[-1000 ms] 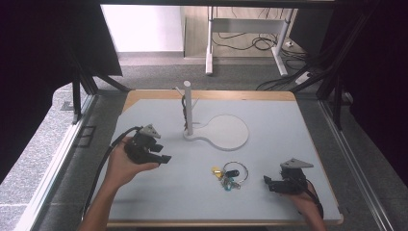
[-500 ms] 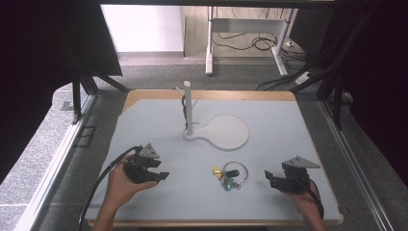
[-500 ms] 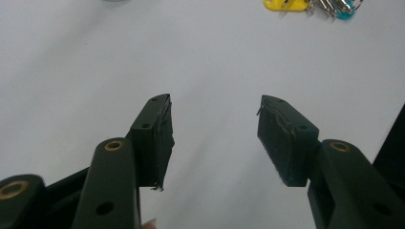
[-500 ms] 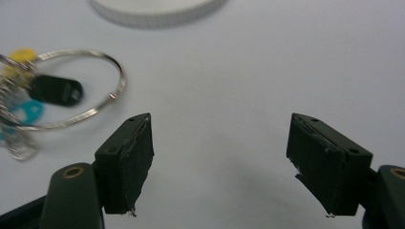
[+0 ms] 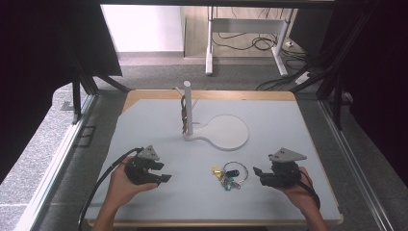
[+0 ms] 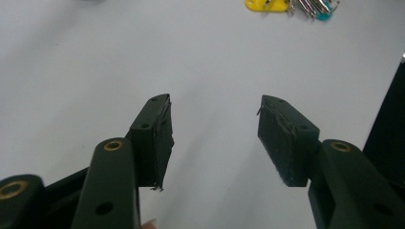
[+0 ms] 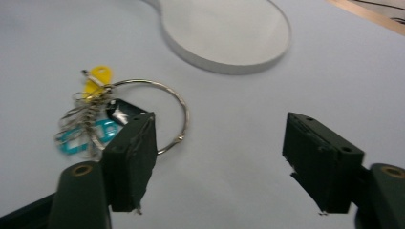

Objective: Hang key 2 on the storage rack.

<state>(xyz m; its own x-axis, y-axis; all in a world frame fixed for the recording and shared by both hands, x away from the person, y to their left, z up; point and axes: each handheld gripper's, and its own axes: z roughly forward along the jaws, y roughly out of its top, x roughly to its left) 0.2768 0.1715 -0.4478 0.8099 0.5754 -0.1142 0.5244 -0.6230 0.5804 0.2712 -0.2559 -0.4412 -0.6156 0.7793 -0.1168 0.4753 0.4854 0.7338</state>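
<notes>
A bunch of keys on a large metal ring lies on the table front of centre, with yellow, teal and black tags. My right gripper is open just right of it, its left jaw close beside the ring, nothing between the jaws. My left gripper is open at the front left, empty over bare tabletop; the keys lie well beyond it. A white stand with a post and round base rises behind the keys, with a dark cord hanging on the post.
The pale tabletop has a wooden rim. Black frame struts stand at both sides. Beyond the table are desk legs and cables on the floor.
My left gripper has drawn back from near the stand toward the front left edge. The right gripper has stayed almost still beside the keys.
</notes>
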